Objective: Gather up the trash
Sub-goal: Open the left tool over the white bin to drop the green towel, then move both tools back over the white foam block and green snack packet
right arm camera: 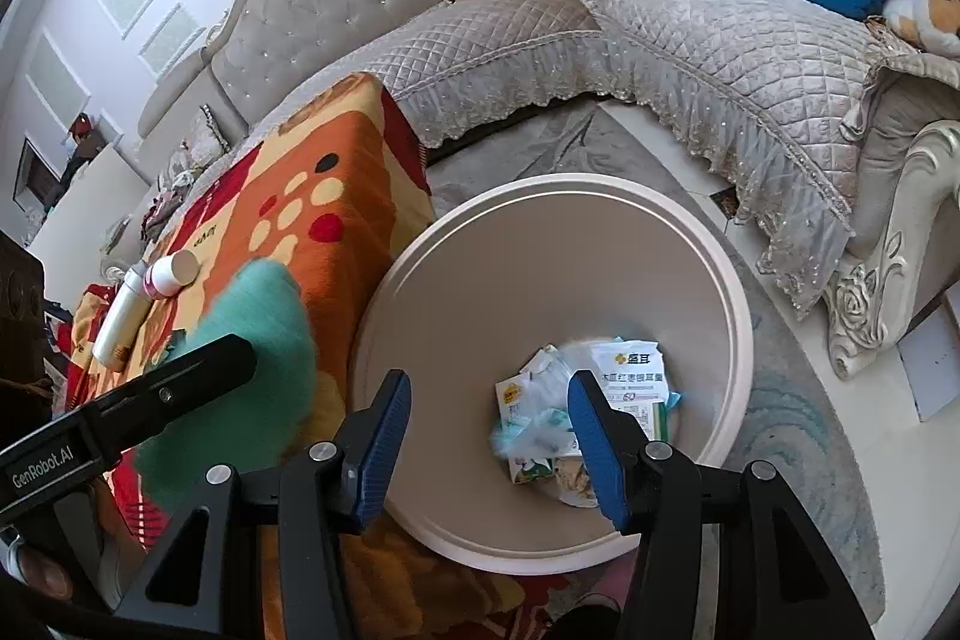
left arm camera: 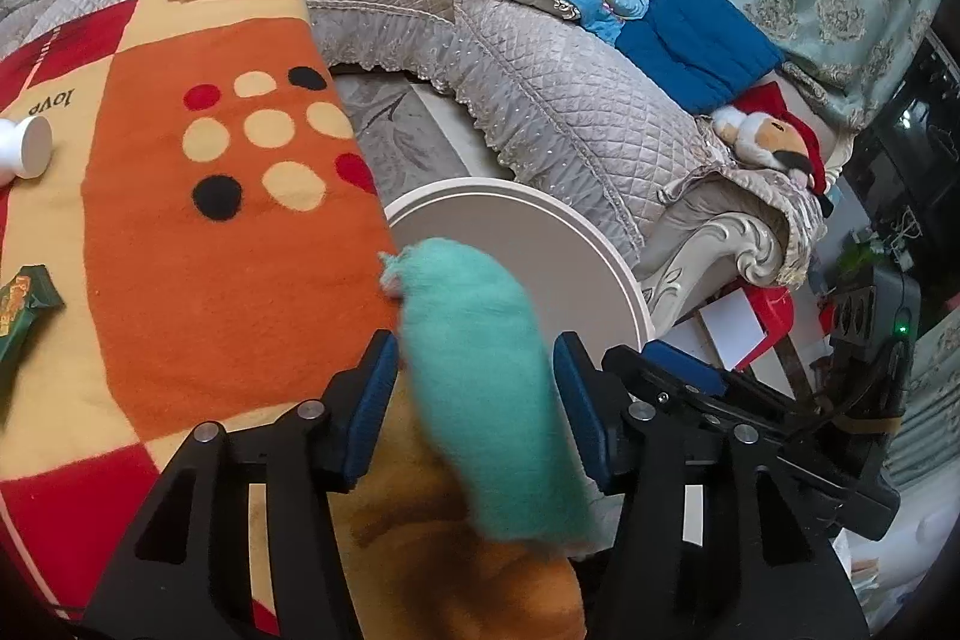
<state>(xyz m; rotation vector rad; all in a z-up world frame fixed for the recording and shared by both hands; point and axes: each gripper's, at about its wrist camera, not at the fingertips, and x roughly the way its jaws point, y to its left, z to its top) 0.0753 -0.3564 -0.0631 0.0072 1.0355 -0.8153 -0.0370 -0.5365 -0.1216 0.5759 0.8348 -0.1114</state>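
Left wrist view: left gripper (left arm camera: 477, 370), jaws apart, straddles the blurred teal fluffy item (left arm camera: 486, 388), long axis along the fingers, tip over the bin (left arm camera: 624, 274) rim. Right gripper (right arm camera: 489, 418), open and empty, hovers above the wrappers (right arm camera: 540, 418) inside

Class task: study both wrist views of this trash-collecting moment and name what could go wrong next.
1. The fuzzy teal cloth sits blurred between the left gripper's open jaws, above the orange patterned blanket edge; it may miss the round beige bin.
2. The white pink-labelled bottle lies on its side and could roll.
3. The right gripper, open and empty, may bump the bin.
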